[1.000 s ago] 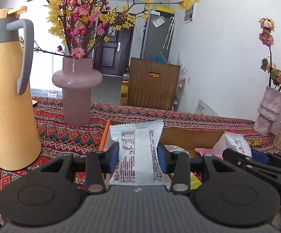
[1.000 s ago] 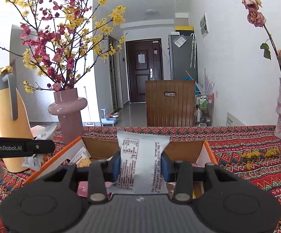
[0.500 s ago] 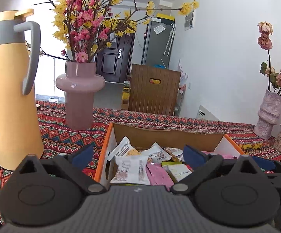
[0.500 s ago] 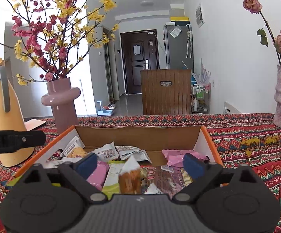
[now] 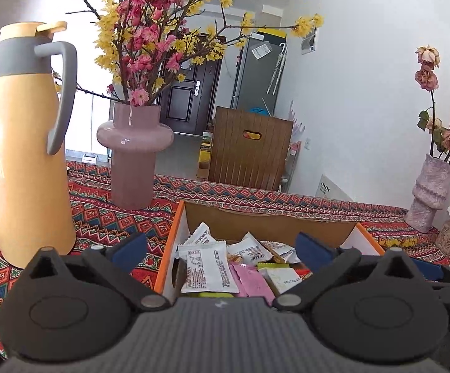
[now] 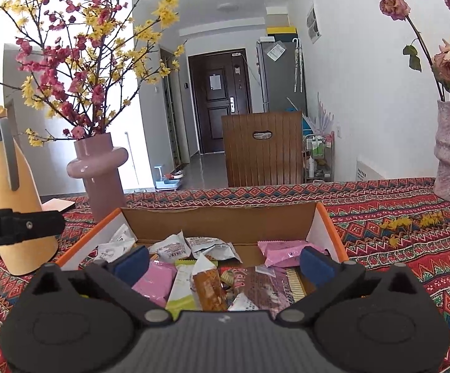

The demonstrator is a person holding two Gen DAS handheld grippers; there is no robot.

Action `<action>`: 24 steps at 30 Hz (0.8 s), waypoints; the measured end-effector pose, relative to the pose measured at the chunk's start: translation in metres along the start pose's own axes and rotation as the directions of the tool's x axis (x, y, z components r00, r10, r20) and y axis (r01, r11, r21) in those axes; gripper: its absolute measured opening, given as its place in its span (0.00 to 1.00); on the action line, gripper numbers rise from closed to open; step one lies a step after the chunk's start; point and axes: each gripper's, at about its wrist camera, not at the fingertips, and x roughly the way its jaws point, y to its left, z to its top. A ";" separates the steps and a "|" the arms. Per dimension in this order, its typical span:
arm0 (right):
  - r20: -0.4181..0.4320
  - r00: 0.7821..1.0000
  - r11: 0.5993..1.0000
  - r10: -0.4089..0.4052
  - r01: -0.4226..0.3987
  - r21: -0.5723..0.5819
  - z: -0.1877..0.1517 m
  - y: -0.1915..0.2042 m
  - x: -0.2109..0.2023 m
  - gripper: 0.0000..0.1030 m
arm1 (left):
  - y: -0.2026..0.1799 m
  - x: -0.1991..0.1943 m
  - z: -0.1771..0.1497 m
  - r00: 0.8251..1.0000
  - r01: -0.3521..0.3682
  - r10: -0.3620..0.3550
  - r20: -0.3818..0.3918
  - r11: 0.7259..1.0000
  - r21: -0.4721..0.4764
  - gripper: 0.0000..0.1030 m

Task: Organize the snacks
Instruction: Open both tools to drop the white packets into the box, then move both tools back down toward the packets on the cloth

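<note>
Cardboard box (image 6: 218, 220) snacks (image 6: 207, 286) below both tools (image 5: 221, 250) (image 6: 223, 262), just-opened wide, apparently empty.

Thermos (image 5: 22, 161) and vase (image 5: 133, 152) flank box (image 6: 218, 222)

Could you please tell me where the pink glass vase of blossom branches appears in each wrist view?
Left wrist: pink glass vase left of centre, between yellow jug and cardboard box.
Right wrist: vase at left, beyond the box's left corner.
Shared landmark: wooden chair back.

Left gripper (image 5: 220, 245) and right gripper (image 6: 223, 261) have just opened wide, both empty.
</note>
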 end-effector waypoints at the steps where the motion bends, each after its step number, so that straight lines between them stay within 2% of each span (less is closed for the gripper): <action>1: 0.006 1.000 1.000 -0.002 0.002 -0.005 0.001 0.001 -0.004 1.00 | -0.001 -0.004 0.002 1.000 -0.003 0.003 0.006 1.000 0.001 1.00; 10: 0.025 1.000 0.999 0.006 -0.005 -0.034 0.005 0.012 -0.041 1.00 | -0.006 -0.043 0.007 1.000 0.013 -0.014 0.024 1.000 0.012 1.00; 24: -0.039 0.999 0.999 0.025 -0.026 -0.026 -0.030 0.019 -0.098 1.00 | 0.002 -0.098 -0.024 0.999 -0.003 0.004 -0.036 1.000 0.022 1.00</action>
